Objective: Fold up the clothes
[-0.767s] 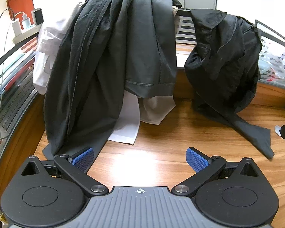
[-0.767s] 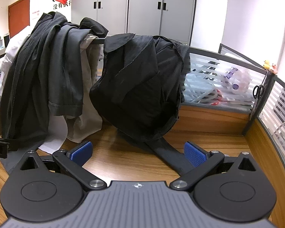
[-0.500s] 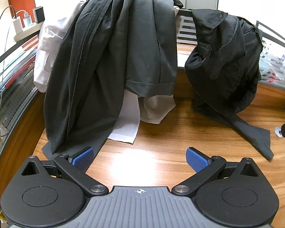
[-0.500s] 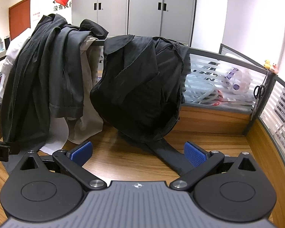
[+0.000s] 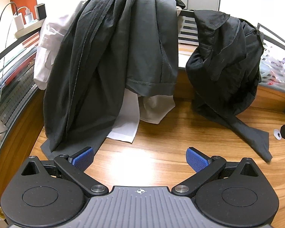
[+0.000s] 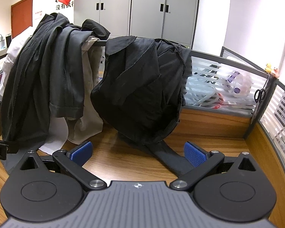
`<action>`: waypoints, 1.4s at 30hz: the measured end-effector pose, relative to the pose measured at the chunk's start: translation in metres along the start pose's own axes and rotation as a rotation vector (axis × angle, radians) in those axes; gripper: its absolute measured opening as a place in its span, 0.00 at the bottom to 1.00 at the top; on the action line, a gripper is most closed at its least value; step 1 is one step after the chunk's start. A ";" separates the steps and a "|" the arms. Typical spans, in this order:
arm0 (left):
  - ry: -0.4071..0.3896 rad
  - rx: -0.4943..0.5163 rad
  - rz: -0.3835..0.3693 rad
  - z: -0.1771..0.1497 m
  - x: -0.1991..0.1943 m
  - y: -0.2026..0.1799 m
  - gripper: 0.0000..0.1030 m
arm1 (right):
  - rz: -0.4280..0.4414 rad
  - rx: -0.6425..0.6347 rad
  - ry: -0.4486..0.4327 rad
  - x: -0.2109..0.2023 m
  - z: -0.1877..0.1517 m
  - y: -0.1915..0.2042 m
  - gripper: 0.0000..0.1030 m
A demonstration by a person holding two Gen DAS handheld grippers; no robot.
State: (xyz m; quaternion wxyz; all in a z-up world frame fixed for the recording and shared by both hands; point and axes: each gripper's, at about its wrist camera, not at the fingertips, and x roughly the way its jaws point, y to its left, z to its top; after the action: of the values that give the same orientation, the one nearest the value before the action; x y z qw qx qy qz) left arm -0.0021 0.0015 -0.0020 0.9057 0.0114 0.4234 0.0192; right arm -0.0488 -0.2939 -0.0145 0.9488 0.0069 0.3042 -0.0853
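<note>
Your left claw (image 5: pixel 140 158) is spread wide, with nothing between its blue pads (image 5: pixel 84 158); it hangs over the bare wood of the table (image 5: pixel 161 133), tilted down toward it. Your right claw (image 6: pixel 138 153) is likewise spread wide and grips nothing.

The clothes hang along the far edge of the table, draped over the partition rail (image 6: pixel 101 41). Toward the far left corner, a dark grey garment (image 5: pixel 81 79) falls from the rail down to the table surface, its lower end lying just beside the left pad of your left claw. Next to it hangs a grey garment (image 5: pixel 151 53) with a hemmed edge, over a beige garment (image 5: pixel 155 108) and a white garment (image 5: pixel 126 125) whose lower ends rest on the table. A separate black garment (image 6: pixel 142 93) hangs further right along the far edge. Its tail (image 6: pixel 170 157) trails across the table and lies just beside the right pad (image 6: pixel 194 155) of your right claw.
</note>
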 end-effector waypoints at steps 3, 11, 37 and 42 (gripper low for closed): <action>-0.003 0.005 -0.002 0.001 0.001 -0.002 1.00 | -0.005 0.002 0.003 0.000 0.001 -0.001 1.00; -0.002 0.012 -0.013 0.003 0.003 -0.007 1.00 | -0.018 0.008 0.005 0.000 0.001 -0.005 1.00; 0.010 0.019 -0.025 0.012 0.012 -0.011 1.00 | -0.026 0.011 0.024 0.012 0.004 -0.010 1.00; 0.013 0.022 -0.027 0.015 0.016 -0.012 1.00 | -0.027 0.012 0.026 0.017 0.006 -0.012 1.00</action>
State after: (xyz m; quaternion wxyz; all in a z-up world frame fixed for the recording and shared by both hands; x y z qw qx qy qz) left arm 0.0195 -0.0098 -0.0051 0.9029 0.0158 0.4295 0.0025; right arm -0.0333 -0.3084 -0.0193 0.9434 0.0095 0.3162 -0.1000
